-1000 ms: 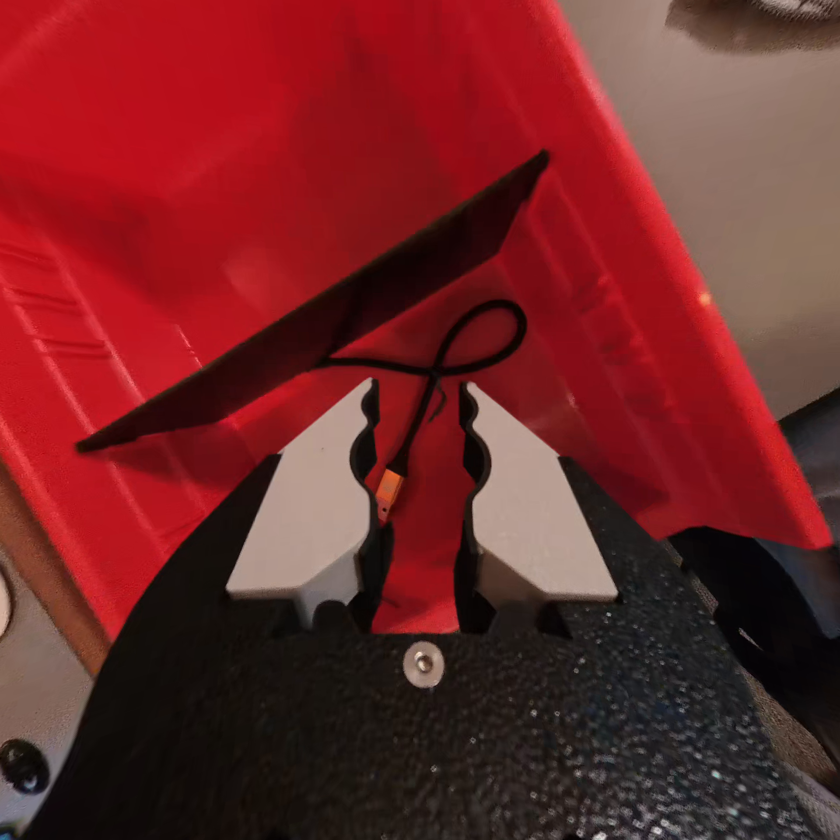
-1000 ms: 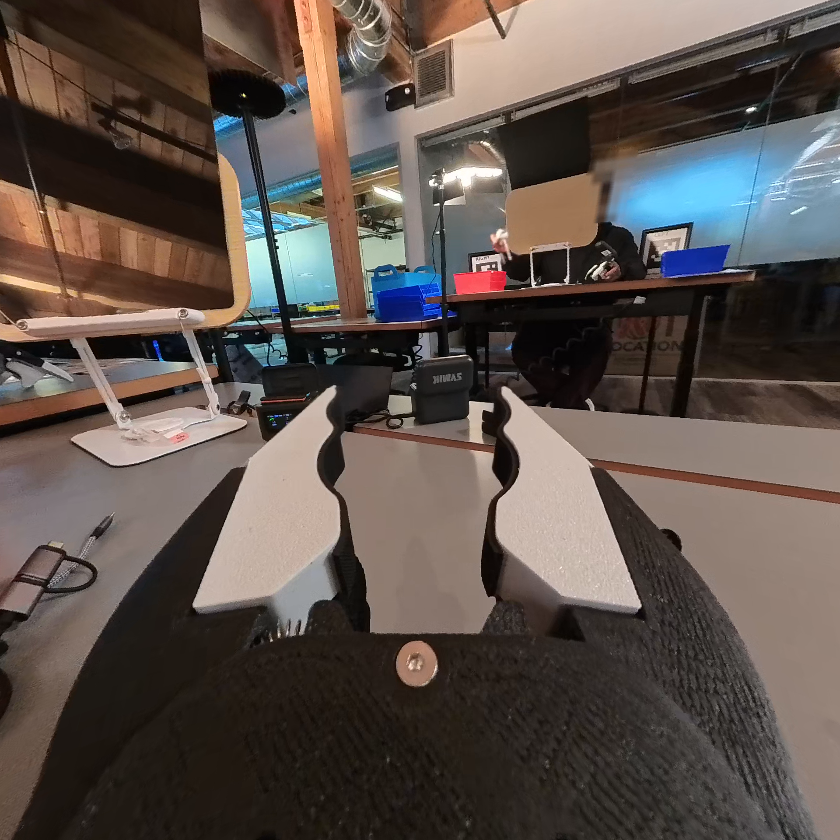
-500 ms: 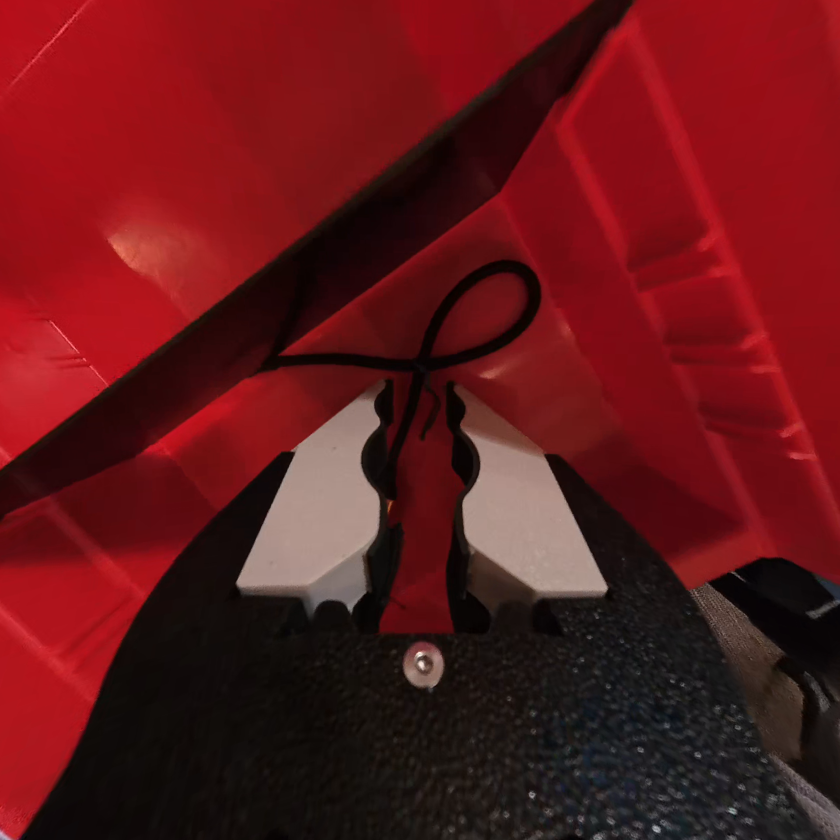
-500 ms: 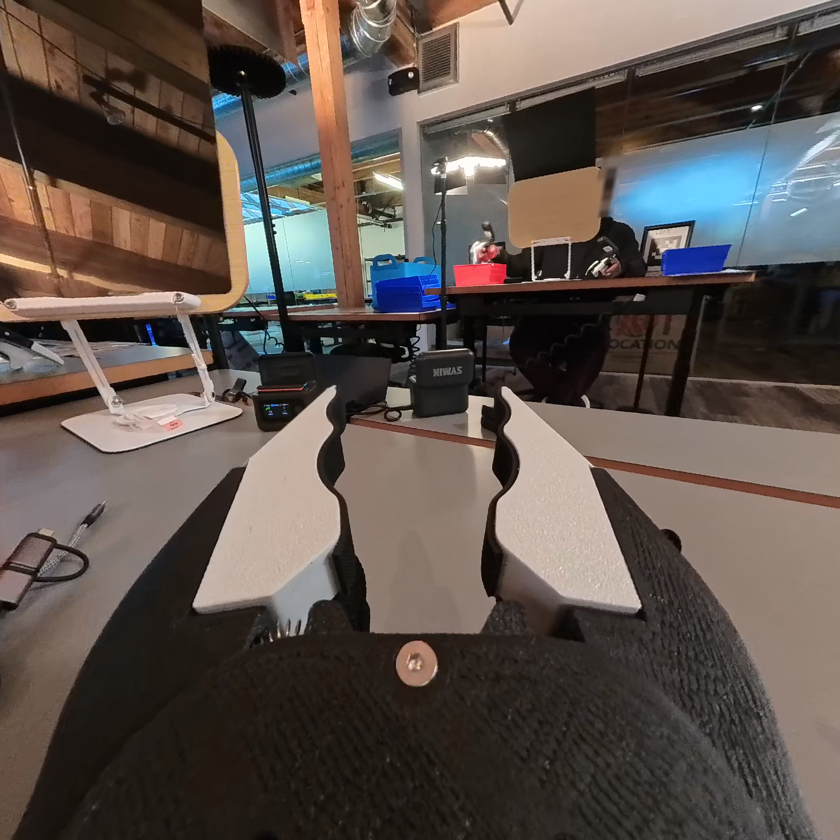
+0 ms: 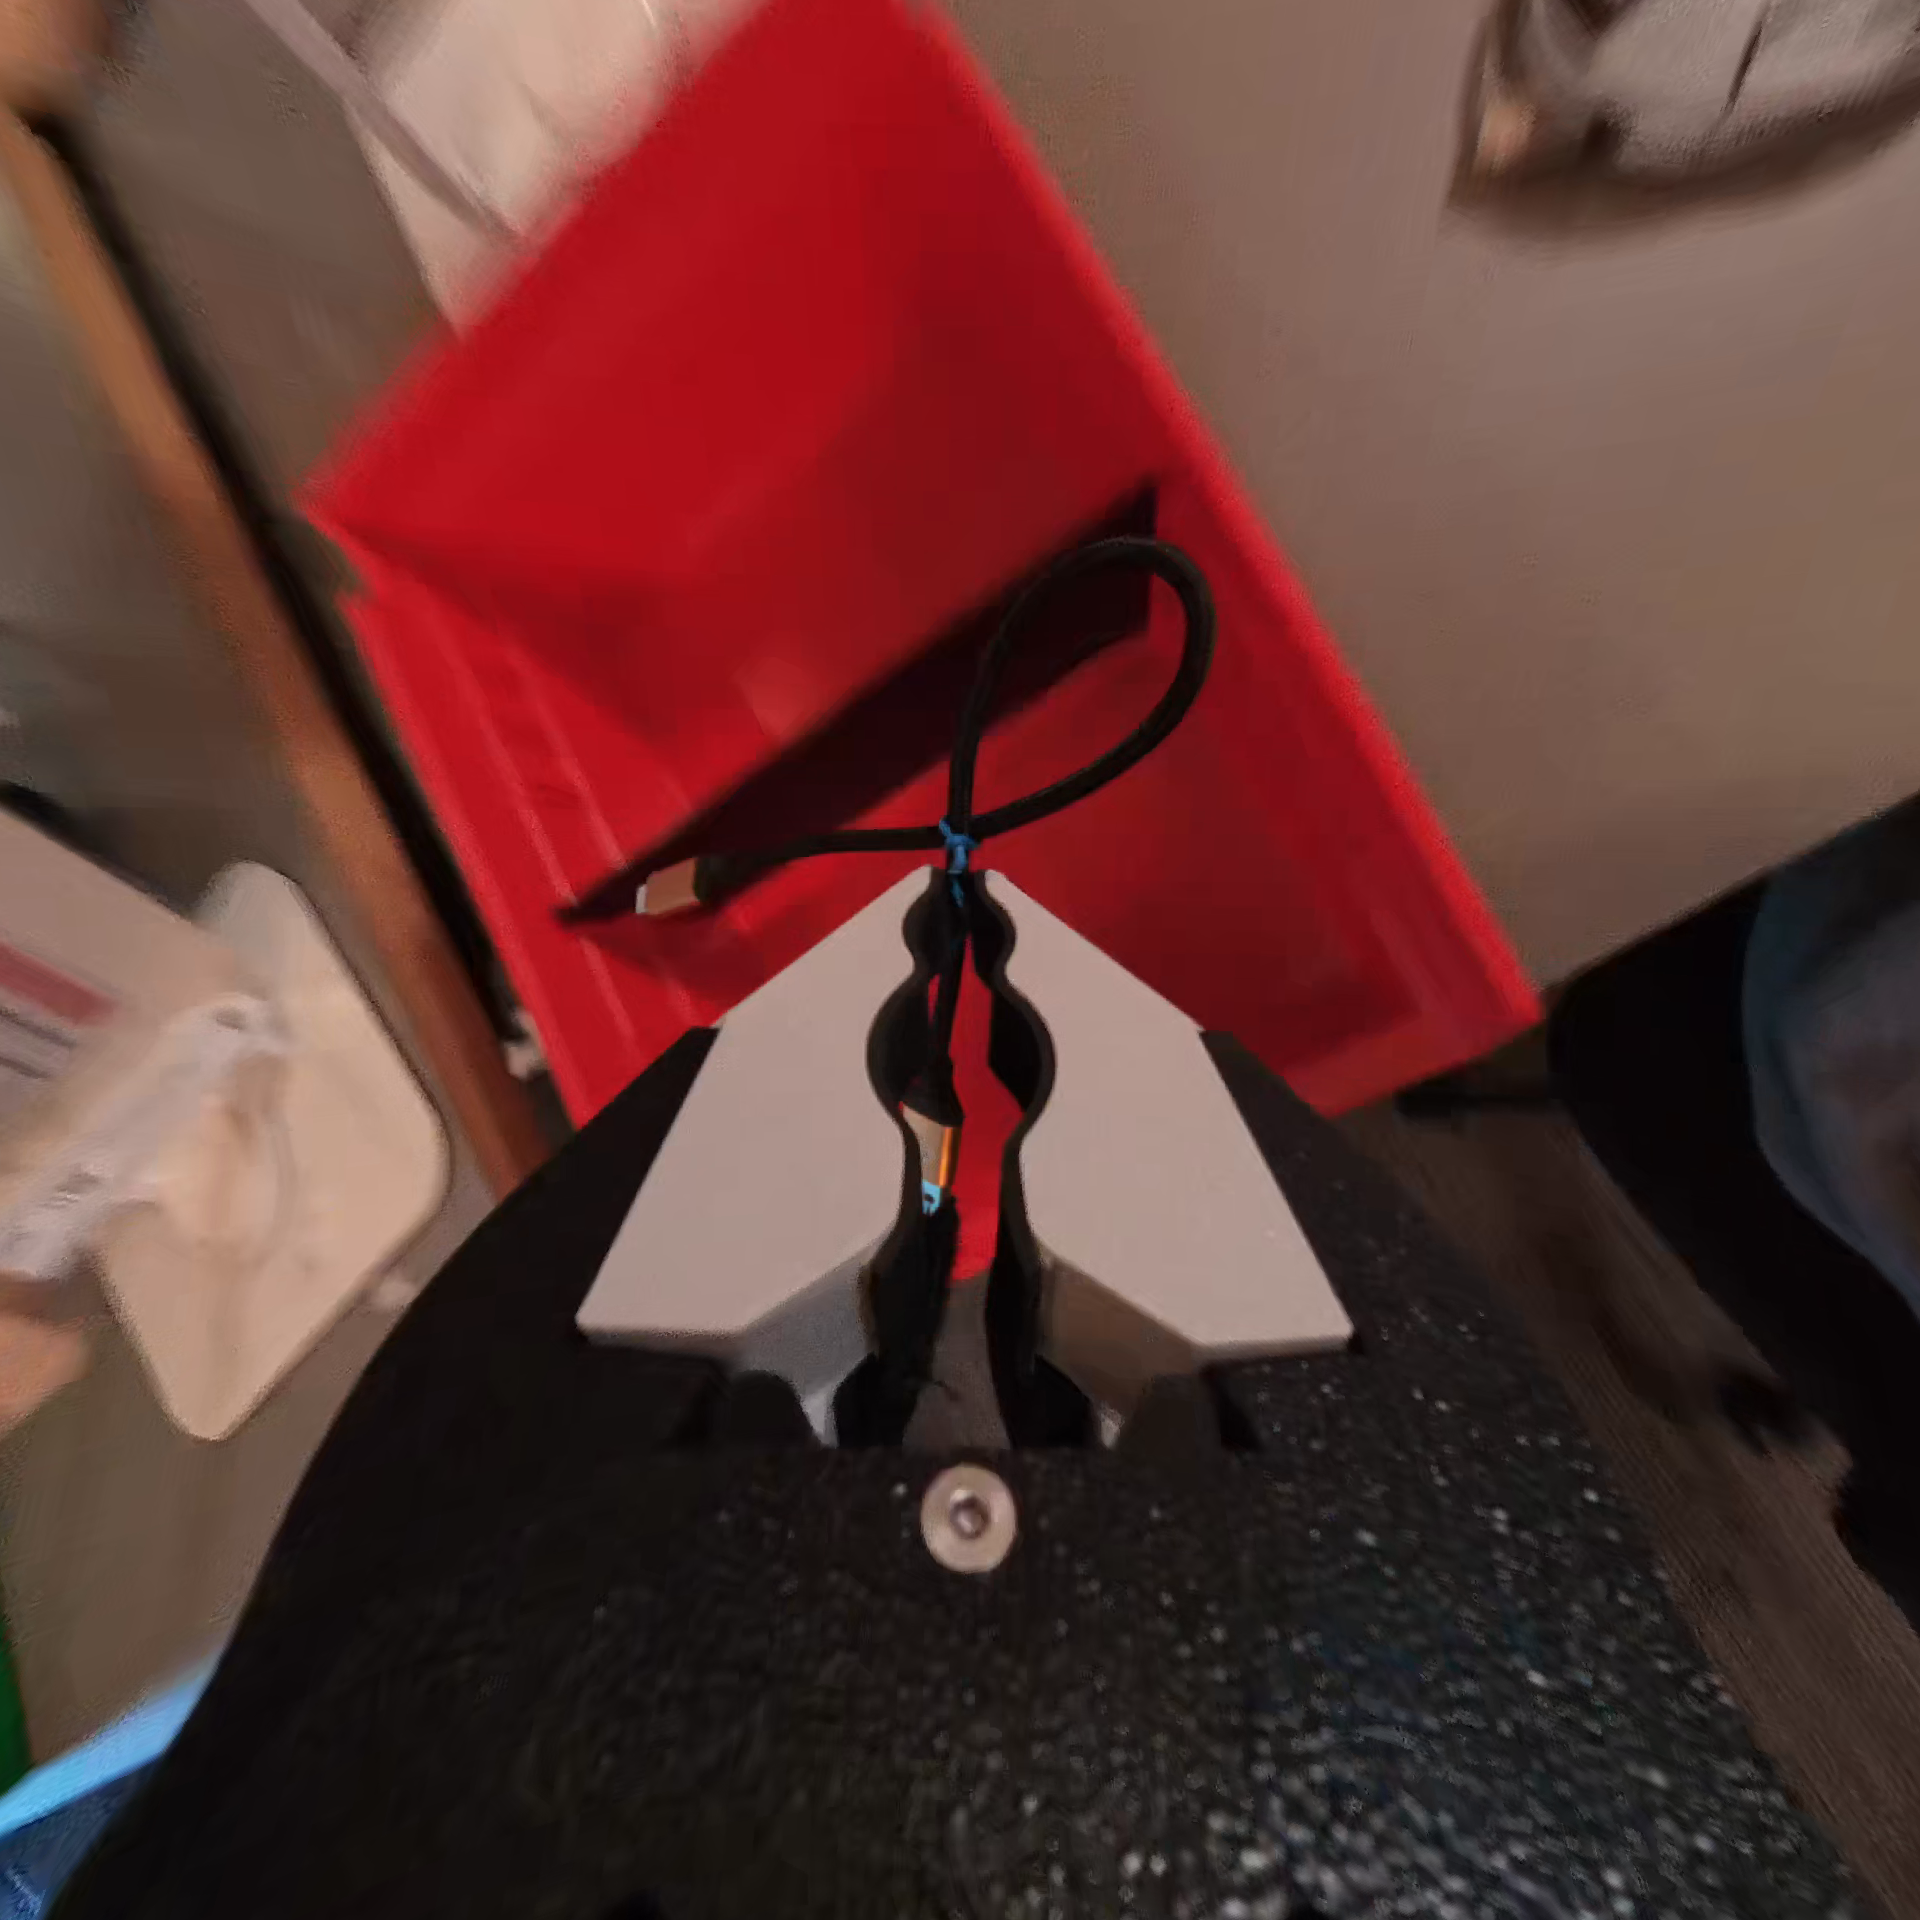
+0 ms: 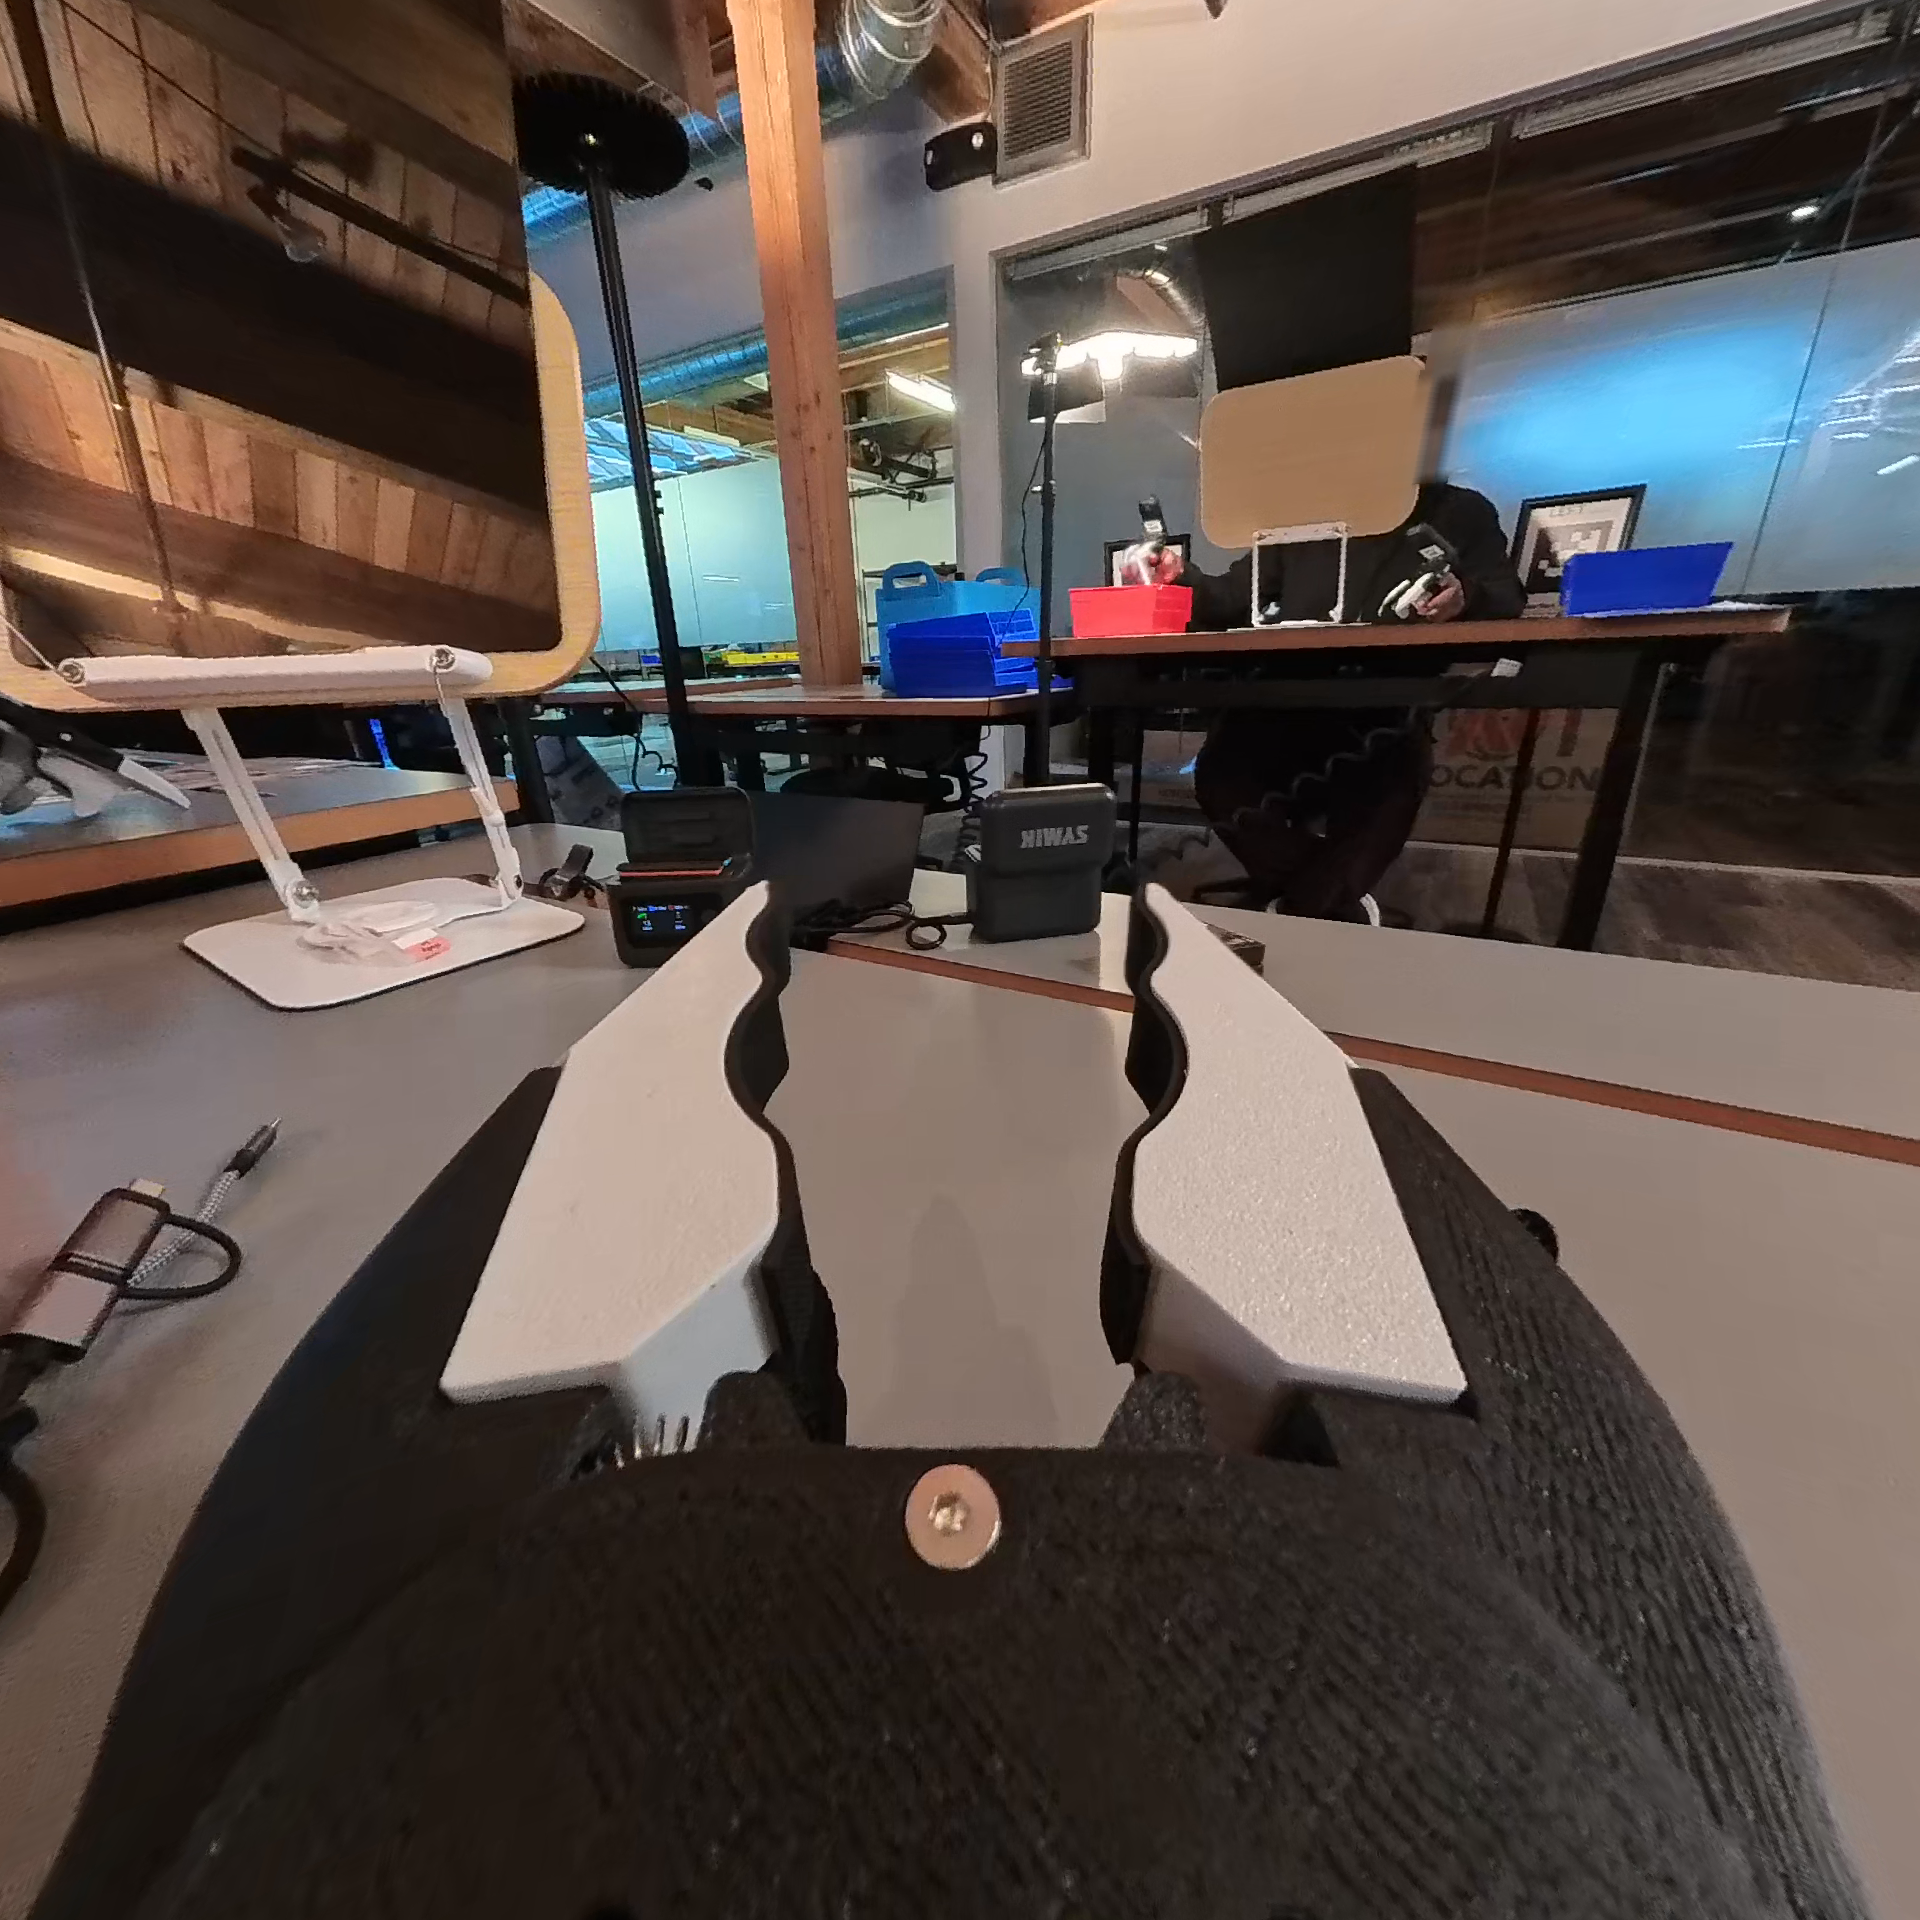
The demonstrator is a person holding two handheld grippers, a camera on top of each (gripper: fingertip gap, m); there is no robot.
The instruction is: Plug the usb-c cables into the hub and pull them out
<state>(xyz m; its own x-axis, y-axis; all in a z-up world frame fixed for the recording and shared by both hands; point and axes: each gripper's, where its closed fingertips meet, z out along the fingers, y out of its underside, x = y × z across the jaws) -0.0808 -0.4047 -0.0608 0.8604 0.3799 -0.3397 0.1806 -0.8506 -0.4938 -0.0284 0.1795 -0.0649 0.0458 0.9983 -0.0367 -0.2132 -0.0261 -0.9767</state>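
Observation:
My left gripper [image 5: 956,883] is shut on a short black USB-C cable [image 5: 1184,665] and holds it above a red bin [image 5: 831,416]. The fingertips pinch the cable just below the crossing of its loop, where a blue tie sits. One silver plug [image 5: 670,894] hangs out to the left. The orange-tinted plug [image 5: 935,1148] lies between the fingers, nearer the camera. My right gripper [image 6: 951,904] is open and empty, low over the grey table. The grey hub [image 6: 88,1273] with its braided lead [image 6: 177,1242] lies on the table at the far left of the right wrist view.
A black divider [image 5: 883,717] stands across the red bin. A white stand [image 6: 384,935] holding a wooden-edged board, a small black device with a lit screen [image 6: 675,883] and a dark case [image 6: 1039,862] sit at the table's far side. A person sits at a distant table.
My left gripper closed on the black cable inside the bin and has lifted it up and back out, so the whole bin shows now. The right gripper has barely moved.

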